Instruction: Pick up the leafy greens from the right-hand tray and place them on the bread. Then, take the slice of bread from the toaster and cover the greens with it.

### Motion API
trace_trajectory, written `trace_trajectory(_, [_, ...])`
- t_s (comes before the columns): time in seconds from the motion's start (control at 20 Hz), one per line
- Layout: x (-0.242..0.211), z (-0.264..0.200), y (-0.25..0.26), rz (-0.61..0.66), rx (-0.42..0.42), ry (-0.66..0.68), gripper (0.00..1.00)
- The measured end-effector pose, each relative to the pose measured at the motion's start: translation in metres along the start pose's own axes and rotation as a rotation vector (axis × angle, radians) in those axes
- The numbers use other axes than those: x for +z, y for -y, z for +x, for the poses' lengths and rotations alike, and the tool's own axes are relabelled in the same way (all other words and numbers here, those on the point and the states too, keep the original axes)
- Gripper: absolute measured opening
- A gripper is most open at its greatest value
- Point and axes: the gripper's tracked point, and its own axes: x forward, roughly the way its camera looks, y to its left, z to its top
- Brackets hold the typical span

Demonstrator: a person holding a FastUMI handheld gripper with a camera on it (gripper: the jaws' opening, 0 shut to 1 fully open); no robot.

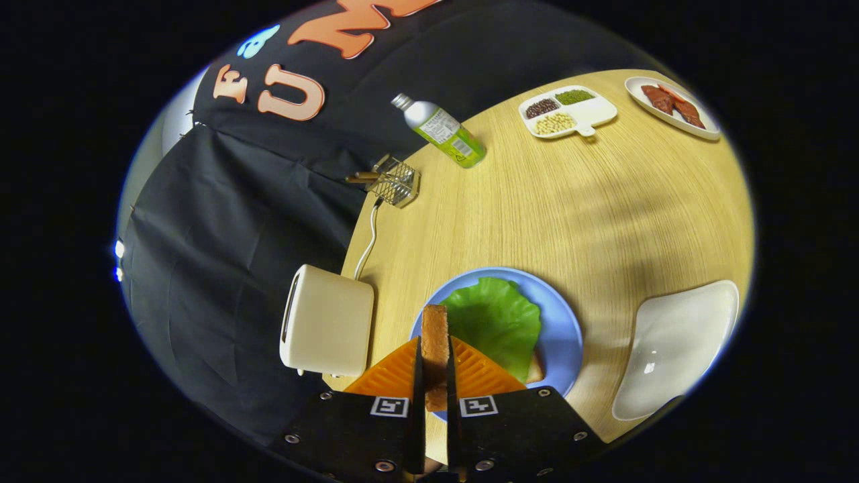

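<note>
A black cloth wall stands behind a light wooden table, which carries everything here. Nearest, the gripper has its fingers closed on a slice of bread held on edge between them, its top sticking out just beyond their tips. Right under and ahead of the fingers lies a blue plate near the table's near edge. On it rests a green lettuce leaf, spread over another slice of bread whose corner peeks out from under the leaf. The held slice hangs over the plate's left part, beside the leaf.

Left of the plate, at the table's left edge, stands a cream toaster; its white cord runs back along that edge. To the right of the plate, well apart from it, sits a white tray.

Farther back on the left edge is a small wire basket with brown handles poking out. Just beyond it a bottle with a green label stands near the far edge. Toward the far right corner are a white divided dish with dark, green and pale beans in separate compartments, and a white plate with reddish pieces of food.
</note>
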Motion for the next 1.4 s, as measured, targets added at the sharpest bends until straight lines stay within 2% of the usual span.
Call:
trace_trajectory(0.3, [-0.004,0.000,0.025,-0.009,-0.064,0.011,0.14])
trace_trajectory(0.55, [-0.002,0.001,0.034,-0.110,-0.135,0.054,0.14])
trace_trajectory(0.7, [-0.002,0.002,0.047,-0.195,-0.217,0.081,0.26])
trace_trajectory(0.75, [-0.002,0.003,0.049,-0.220,-0.234,0.087,0.33])
trace_trajectory(0.85, [0.003,0.005,0.050,-0.268,-0.256,0.114,0.41])
trace_trajectory(1.0, [0.016,-0.001,0.051,-0.315,-0.314,0.190,0.48])
trace_trajectory(1.1, [0.031,-0.012,0.045,-0.345,-0.334,0.262,0.48])
trace_trajectory(1.3, [0.052,-0.045,0.019,-0.423,-0.352,0.381,0.55])
trace_trajectory(1.4, [0.055,-0.062,-0.003,-0.468,-0.330,0.424,0.61])
